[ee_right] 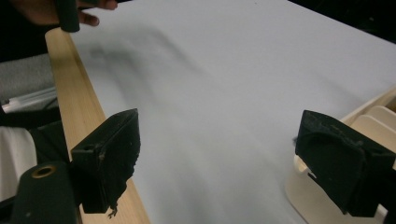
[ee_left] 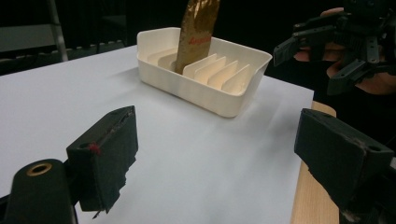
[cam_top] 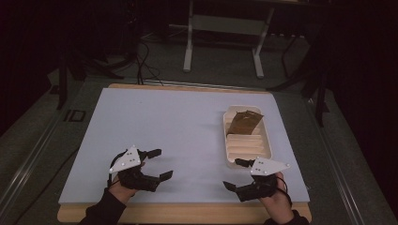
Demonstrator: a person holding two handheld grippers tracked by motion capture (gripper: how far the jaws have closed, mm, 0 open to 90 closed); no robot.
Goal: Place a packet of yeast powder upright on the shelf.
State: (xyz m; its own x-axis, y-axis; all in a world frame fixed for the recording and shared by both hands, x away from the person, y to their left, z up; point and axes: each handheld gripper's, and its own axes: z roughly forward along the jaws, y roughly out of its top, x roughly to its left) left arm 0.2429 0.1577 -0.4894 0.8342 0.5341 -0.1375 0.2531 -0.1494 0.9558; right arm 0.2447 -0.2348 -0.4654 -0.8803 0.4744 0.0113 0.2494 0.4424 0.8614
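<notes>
The left gripper hangs over the white table sheet with its jaws spread wide and nothing between them. The right gripper is spread too, its far jaw just beside the near end of the cream slotted tray. A brown packet stands in the tray's far slots, well beyond both grippers' jaws.

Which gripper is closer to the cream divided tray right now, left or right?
Right. The right gripper hovers open just off the near end of the cream divided tray, almost touching. The left gripper, also open, sits well across the white table surface.
</notes>
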